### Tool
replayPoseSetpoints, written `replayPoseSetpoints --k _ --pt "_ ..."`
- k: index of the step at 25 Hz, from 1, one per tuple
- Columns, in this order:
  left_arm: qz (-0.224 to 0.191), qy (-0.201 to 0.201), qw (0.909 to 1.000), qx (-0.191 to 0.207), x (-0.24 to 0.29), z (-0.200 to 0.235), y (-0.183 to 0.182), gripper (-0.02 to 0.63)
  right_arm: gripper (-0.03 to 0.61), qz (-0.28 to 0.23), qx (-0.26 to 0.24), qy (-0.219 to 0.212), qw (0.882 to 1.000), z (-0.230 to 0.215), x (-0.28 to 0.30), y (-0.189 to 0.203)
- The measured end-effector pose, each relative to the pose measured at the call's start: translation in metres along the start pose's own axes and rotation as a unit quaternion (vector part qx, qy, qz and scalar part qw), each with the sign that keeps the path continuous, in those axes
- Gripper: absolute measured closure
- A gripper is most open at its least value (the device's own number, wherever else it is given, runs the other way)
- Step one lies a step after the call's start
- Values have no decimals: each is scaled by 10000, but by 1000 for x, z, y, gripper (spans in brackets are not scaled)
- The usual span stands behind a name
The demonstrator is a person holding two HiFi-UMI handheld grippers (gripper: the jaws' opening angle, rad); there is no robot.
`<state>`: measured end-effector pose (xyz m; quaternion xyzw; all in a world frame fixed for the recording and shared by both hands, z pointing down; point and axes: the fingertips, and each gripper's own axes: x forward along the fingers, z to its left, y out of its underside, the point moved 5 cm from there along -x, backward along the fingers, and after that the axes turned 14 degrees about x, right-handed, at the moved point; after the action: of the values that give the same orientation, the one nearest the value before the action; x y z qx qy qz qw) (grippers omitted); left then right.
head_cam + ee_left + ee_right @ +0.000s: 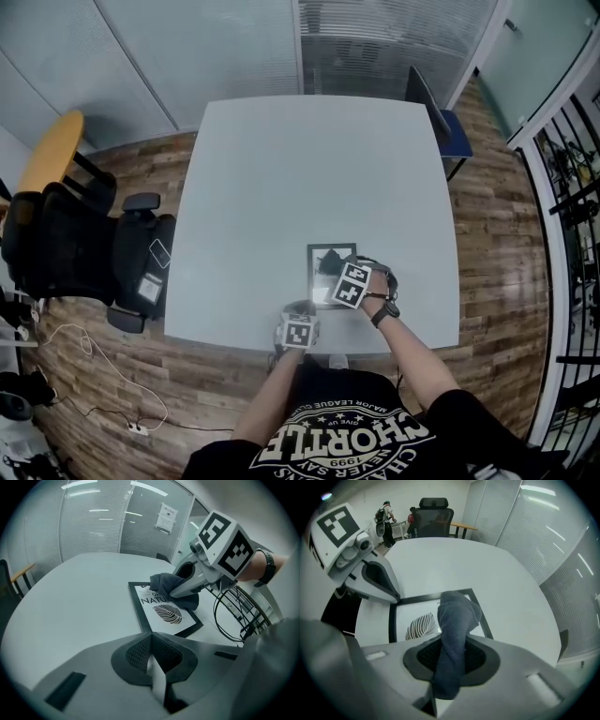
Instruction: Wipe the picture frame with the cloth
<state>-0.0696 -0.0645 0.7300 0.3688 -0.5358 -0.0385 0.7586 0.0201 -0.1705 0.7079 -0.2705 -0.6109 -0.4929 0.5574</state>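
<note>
A black picture frame [329, 278] with a leaf print lies flat near the white table's front edge [309, 169]. My right gripper [333, 268] is over it, shut on a dark blue-grey cloth [454, 620] that hangs from the jaws onto the glass. In the left gripper view the cloth [174, 590] is bunched on the frame's far part [161, 612], under the right gripper [190, 584]. My left gripper [152, 645] is shut with nothing in it. In the right gripper view its tip [393, 595] sits at the corner of the frame [415, 620].
A black office chair [84, 244] stands left of the table and a blue chair [452, 131] at the far right corner. A black wire rack [236, 616] is to the right. People stand far off by a desk [389, 513].
</note>
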Motion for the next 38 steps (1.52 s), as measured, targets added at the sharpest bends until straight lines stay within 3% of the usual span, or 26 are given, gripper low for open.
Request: replayPoseSetpoints --k 4,8,14,20,27,32,38 --pt "-14 43 10000 -24 0 2 0 607 500 -353 -190 -268 9988 22 3 -38" --pt "-49 71 10000 -47 1 2 0 607 500 -320 -465 -506 9971 43 20 -58" --pt "-81 63 9999 -7 0 3 0 607 500 -134 -434 -430 9980 42 26 -47" --pt "-89 14 10000 -1 1 3 2 607 500 190 23 -151 9997 17 15 0" --pt "-63 72 10000 1 -1 2 3 607 500 14 561 -94 9984 2 3 30" --pt "-66 87 9999 12 -1 1 2 607 500 110 556 -42 9984 4 3 27" --pt "-139 97 9998 -76 -1 2 2 607 500 -430 287 -391 9979 31 -3 -23"
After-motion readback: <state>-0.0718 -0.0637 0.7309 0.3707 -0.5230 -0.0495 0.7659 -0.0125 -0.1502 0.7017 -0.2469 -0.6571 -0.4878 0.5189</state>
